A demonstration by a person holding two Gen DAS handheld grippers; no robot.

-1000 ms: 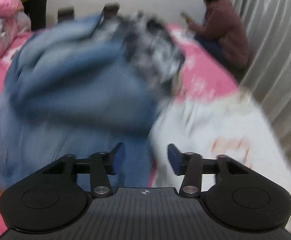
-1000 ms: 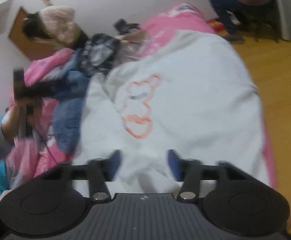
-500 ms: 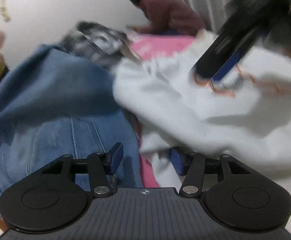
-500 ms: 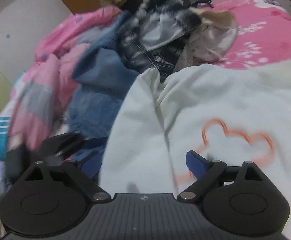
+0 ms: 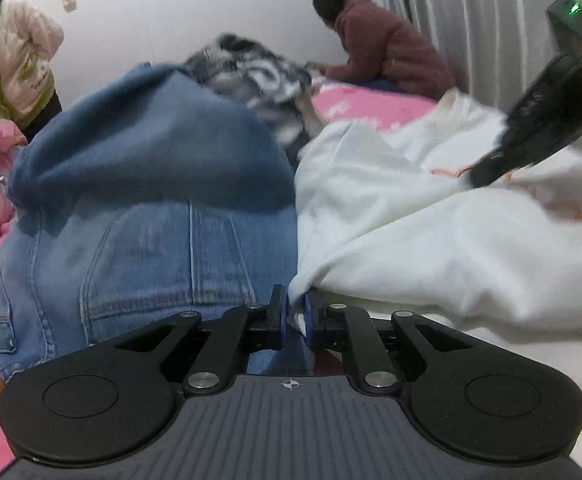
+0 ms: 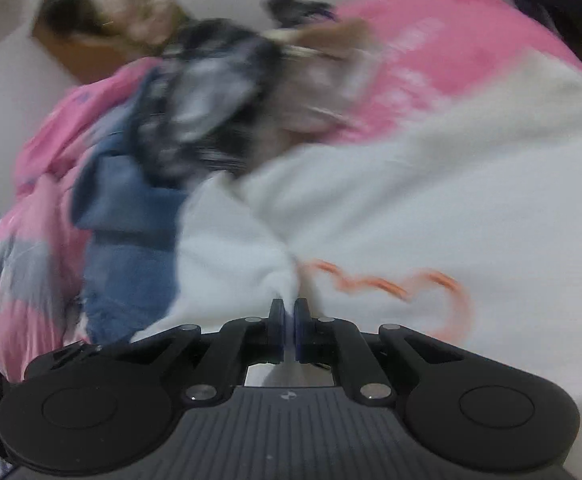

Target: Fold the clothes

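Left gripper (image 5: pixel 294 316) angled down over the bed (image 5: pixel 371 106), jaws closing with a pinched edge of the white garment (image 5: pixel 431 240) between the blue pads. Right gripper (image 6: pixel 289 330) tilted down too, clamped tight on a white fold beside the orange heart print (image 6: pixel 431 292). White garment spread over the bed's near side, touching the denim jacket (image 5: pixel 151 220) on its left. Pink sheet bare toward the far edge, past a dark plaid heap (image 5: pixel 251 76); curtain (image 5: pixel 471 20) closing the right side
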